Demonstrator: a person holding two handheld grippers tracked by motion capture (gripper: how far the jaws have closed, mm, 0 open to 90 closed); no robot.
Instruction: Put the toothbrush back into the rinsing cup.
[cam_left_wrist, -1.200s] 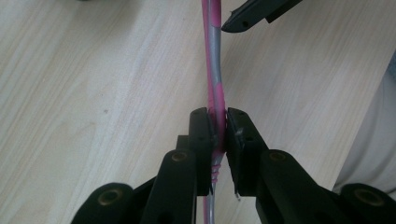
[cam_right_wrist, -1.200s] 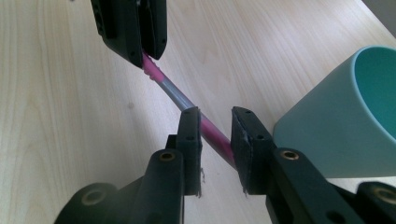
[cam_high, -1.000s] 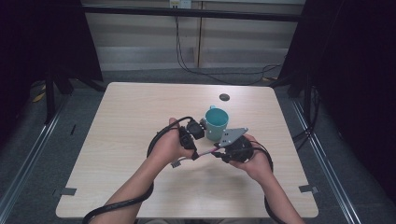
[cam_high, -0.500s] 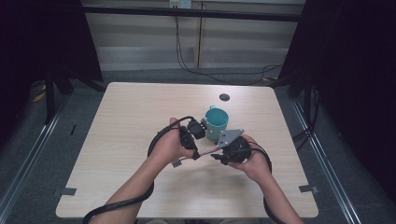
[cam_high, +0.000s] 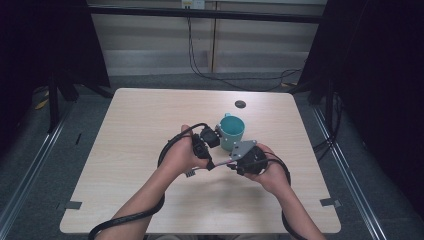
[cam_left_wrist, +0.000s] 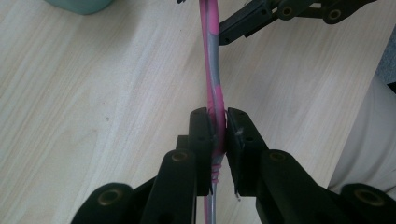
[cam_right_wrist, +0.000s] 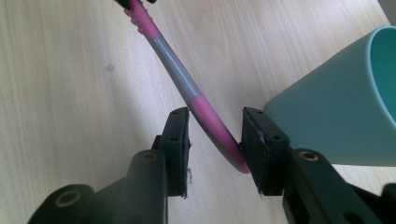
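A long pink and grey handle, like a toothbrush's, is held level above the table between the two hands. My left gripper is shut on it, both pads pressing its ribbed pink part. The handle's pink end lies between the jaws of my right gripper; it touches one pad with a gap to the other. These jaws have just been closing. In the high view the left gripper and right gripper face each other at mid-table. A teal cup stands upright just behind them.
The wooden table has a small dark round spot near its far edge and tape marks at the front corners. The cup's wall is close beside the right gripper's jaw. Black cables trail from both grippers.
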